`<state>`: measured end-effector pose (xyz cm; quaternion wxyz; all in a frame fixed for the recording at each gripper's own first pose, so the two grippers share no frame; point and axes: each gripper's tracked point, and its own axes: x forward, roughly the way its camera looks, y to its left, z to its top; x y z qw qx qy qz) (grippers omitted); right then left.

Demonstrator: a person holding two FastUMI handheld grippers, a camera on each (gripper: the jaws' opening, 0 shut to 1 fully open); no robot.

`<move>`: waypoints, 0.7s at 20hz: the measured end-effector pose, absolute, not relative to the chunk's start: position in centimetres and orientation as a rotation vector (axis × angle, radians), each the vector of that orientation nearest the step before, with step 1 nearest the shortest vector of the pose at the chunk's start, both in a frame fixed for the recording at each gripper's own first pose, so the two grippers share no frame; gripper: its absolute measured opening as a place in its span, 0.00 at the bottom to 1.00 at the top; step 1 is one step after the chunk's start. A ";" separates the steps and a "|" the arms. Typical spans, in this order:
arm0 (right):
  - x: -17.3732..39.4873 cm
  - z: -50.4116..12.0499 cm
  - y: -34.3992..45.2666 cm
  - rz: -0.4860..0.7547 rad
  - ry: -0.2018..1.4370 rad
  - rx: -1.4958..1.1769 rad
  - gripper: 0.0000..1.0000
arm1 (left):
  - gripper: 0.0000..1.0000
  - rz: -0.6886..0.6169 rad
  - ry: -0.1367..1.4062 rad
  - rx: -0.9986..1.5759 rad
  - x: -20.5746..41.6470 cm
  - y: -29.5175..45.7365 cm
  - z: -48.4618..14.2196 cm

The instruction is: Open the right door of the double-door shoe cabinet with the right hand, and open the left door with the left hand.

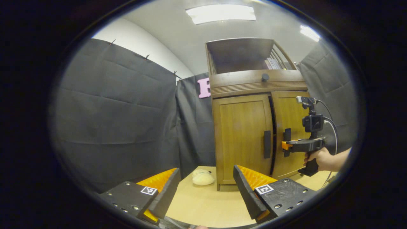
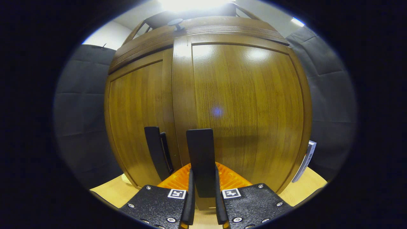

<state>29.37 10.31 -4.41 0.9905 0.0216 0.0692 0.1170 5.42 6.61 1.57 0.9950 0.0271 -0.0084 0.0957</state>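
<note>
The wooden shoe cabinet [image 1: 251, 83] stands on a pale wooden surface. In the left gripper view its left door [image 1: 241, 133] is closed, with a dark vertical handle [image 1: 267, 144]. A dark gap separates it from the right door [image 1: 291, 117], which looks slightly ajar. A hand [image 1: 319, 159] holds my right gripper [image 1: 286, 145] at the right door's handle [image 1: 287, 133]. In the right gripper view, my right gripper [image 2: 203, 183] is shut on that handle [image 2: 199, 149]; the left door's handle [image 2: 152, 149] lies just beside it. My left gripper [image 1: 206, 190] is open, well short of the cabinet.
A cream fluffy object [image 1: 203, 178] lies at the cabinet's left foot. A drawer with a round knob [image 1: 265, 77] sits above the doors, and an open shelf with books [image 1: 273, 63] tops it. A white flat item [image 2: 305, 162] leans by the cabinet's right side. Black cloth walls surround everything.
</note>
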 end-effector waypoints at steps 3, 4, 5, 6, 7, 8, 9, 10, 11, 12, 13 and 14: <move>28.1 -4.3 9.8 0.241 0.139 0.045 0.26 | 0.96 0.176 -0.022 0.048 6.3 6.2 1.6; 27.8 -4.1 9.7 0.243 0.138 0.046 0.26 | 0.95 0.170 -0.023 0.047 6.2 6.1 1.6; 27.6 -4.2 9.6 0.243 0.137 0.046 0.26 | 1.00 0.165 -0.026 0.046 6.3 6.0 1.8; 27.2 -4.1 9.4 0.244 0.137 0.048 0.26 | 1.00 0.159 -0.029 0.046 6.4 5.8 2.0; 26.7 -4.0 9.2 0.246 0.138 0.052 0.26 | 1.00 0.151 -0.034 0.047 6.3 5.6 1.9; 26.1 -3.9 8.9 0.249 0.140 0.052 0.26 | 1.00 0.143 -0.039 0.048 6.3 5.5 2.0; 25.7 -3.8 8.6 0.252 0.143 0.053 0.26 | 1.00 0.134 -0.044 0.049 6.3 5.4 2.0; 25.3 -3.8 8.4 0.256 0.144 0.059 0.26 | 1.00 0.126 -0.049 0.049 6.2 5.3 2.1; 25.1 -3.8 8.2 0.260 0.147 0.061 0.22 | 1.00 0.117 -0.052 0.049 6.0 5.1 2.2; 24.8 -3.8 7.9 0.261 0.147 0.060 0.23 | 1.00 0.109 -0.056 0.050 5.9 5.0 2.3; 24.4 -3.8 7.7 0.258 0.151 0.059 0.21 | 0.95 0.101 -0.058 0.051 5.8 4.9 2.5; 24.2 -3.7 7.5 0.253 0.153 0.056 0.21 | 1.00 0.094 -0.059 0.052 5.7 4.9 2.6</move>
